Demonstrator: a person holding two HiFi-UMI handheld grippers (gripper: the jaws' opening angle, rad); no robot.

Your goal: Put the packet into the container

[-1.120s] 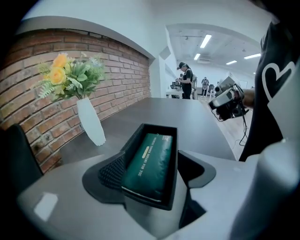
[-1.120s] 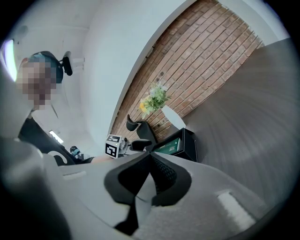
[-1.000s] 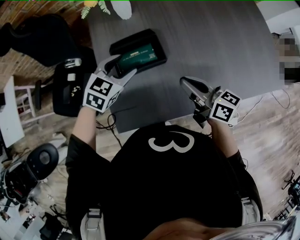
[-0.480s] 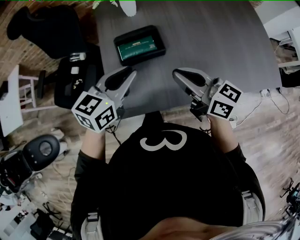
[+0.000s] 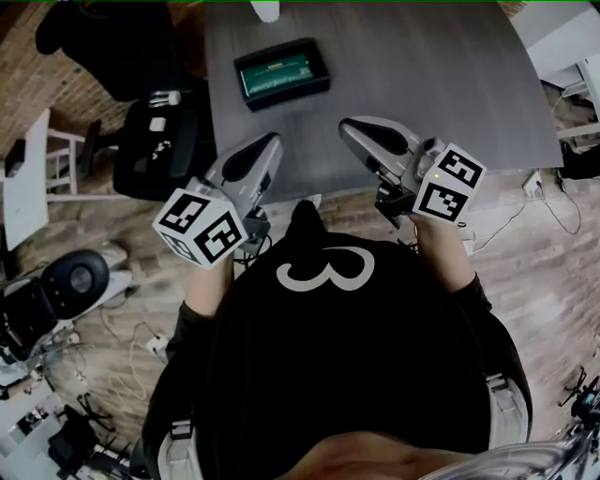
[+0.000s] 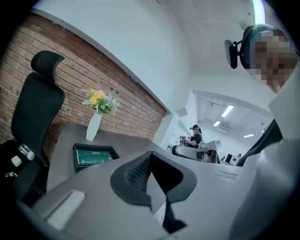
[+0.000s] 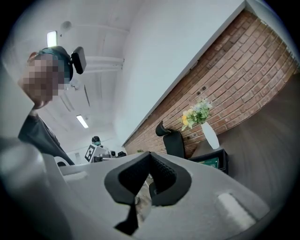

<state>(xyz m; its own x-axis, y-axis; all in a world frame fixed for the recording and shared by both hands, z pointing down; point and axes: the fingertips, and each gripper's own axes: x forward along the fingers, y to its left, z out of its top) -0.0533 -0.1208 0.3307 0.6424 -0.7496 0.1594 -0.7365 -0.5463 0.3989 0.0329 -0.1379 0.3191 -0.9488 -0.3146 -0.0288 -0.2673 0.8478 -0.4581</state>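
A green packet lies flat inside the black container at the far left of the dark grey table. My left gripper hovers over the table's near edge, well short of the container, with its jaws shut and nothing between them. Level with it on the right, my right gripper is also shut and empty. In the left gripper view the container and packet sit beyond the shut jaw tips. The right gripper view shows the container far off past its tips.
A white vase with flowers stands at the table's far edge behind the container. A black office chair and a black stool with small items stand left of the table. Cables and equipment lie on the wooden floor.
My left gripper has pulled back from the container toward the person and shut its jaws; the packet stays in the container. The right gripper has shifted slightly forward and left.
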